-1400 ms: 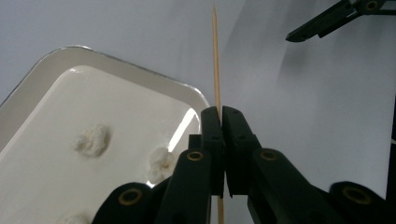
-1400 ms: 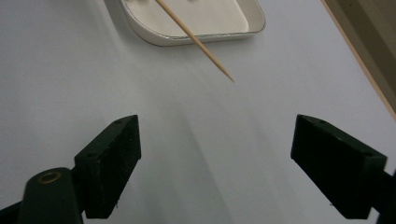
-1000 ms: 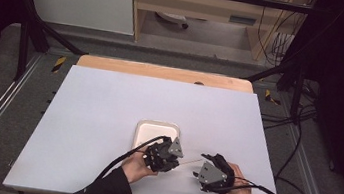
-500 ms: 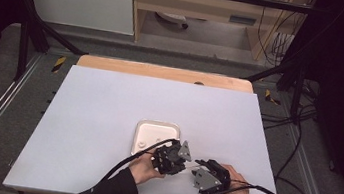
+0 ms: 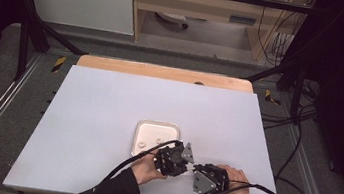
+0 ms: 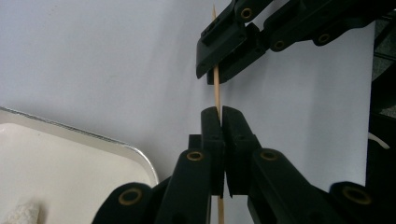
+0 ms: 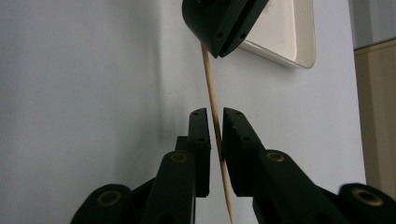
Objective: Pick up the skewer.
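**High view.** Both grippers sit on the table [image 5: 108,109] just off the tray's [image 5: 158,123] near right corner. The left gripper [image 5: 182,161] is nearest the tray and the right gripper [image 5: 198,172] is just beyond it. I cannot make out the stick between them here.

**Left gripper view.** The left gripper [image 6: 222,114] has its jaws pressed together on a thin wooden stick [image 6: 216,88], to the right of the tray rim [image 6: 116,144]. Farther along the stick, the right gripper [image 6: 217,74] clamps it too.

**Right gripper view.** The right gripper [image 7: 214,116] has its jaws drawn narrow around the stick [image 7: 210,79], which runs slightly aslant between the pads. The left gripper [image 7: 219,51] pinches the stick's far end, beside the tray [image 7: 299,51].

**Procedure.** I judge this to be a two-point hold ahead of a hand-over or a snap.
- I confirm the right pads bear squarely on the stick before I load it.
- I keep both hands in line with the stick.
- I apply no twist, since so thin a stick will probably slip or break unevenly.
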{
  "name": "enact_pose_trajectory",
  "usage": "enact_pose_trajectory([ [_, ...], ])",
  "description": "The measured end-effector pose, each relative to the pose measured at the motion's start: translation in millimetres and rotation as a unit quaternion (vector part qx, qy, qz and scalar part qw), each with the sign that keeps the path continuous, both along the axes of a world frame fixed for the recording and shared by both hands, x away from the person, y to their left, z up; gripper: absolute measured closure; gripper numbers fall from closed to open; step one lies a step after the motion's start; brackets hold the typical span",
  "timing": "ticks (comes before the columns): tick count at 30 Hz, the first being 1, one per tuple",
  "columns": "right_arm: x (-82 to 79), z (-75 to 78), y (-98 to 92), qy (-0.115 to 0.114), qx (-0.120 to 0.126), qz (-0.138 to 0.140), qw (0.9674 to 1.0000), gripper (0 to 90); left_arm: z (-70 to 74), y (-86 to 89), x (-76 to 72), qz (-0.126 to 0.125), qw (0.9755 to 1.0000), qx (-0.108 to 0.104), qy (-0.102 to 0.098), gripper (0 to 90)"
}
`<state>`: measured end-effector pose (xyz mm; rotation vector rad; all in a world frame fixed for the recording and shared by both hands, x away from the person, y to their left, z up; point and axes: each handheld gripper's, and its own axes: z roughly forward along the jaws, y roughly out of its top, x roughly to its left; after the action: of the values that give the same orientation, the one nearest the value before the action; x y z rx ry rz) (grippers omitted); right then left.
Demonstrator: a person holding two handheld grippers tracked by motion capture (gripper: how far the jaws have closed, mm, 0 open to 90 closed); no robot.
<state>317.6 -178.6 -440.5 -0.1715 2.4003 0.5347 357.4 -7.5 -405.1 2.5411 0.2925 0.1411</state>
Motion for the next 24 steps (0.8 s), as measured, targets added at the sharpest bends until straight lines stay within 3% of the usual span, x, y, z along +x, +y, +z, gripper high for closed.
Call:
enact_pose_trajectory([
  [10, -1.1, 1.5, 0.8, -0.02, -0.032, 0.028, 0.9989, 88.8, 1.2, 2.6, 0.6, 0.002, 1.0, 0.005, 0.0, 86.2],
  [15, -1.3, 3.6, 1.5, -0.025, -0.042, 0.024, 0.9985, 88.8, 3.7, 8.2, 1.2, 0.01, 0.9997, 0.021, -0.012, 69.6],
  [20, -0.5, 1.8, 2.2, -0.028, -0.057, 0.012, 0.9979, 88.8, 6.8, 18.3, 5.6, 0.019, 0.9992, 0.032, 0.012, 62.1],
  [22, 0.3, 2.3, 2.7, -0.026, -0.061, 0.012, 0.9978, 88.8, 5.7, 20.8, 8.8, 0.02, 0.9979, 0.055, 0.028, 62.3],
  [24, 0.2, 2.3, 3.0, -0.026, -0.06, 0.011, 0.9978, 88.8, 4.4, 21.0, 9.3, 0.023, 0.9973, 0.059, 0.037, 63.1],
])
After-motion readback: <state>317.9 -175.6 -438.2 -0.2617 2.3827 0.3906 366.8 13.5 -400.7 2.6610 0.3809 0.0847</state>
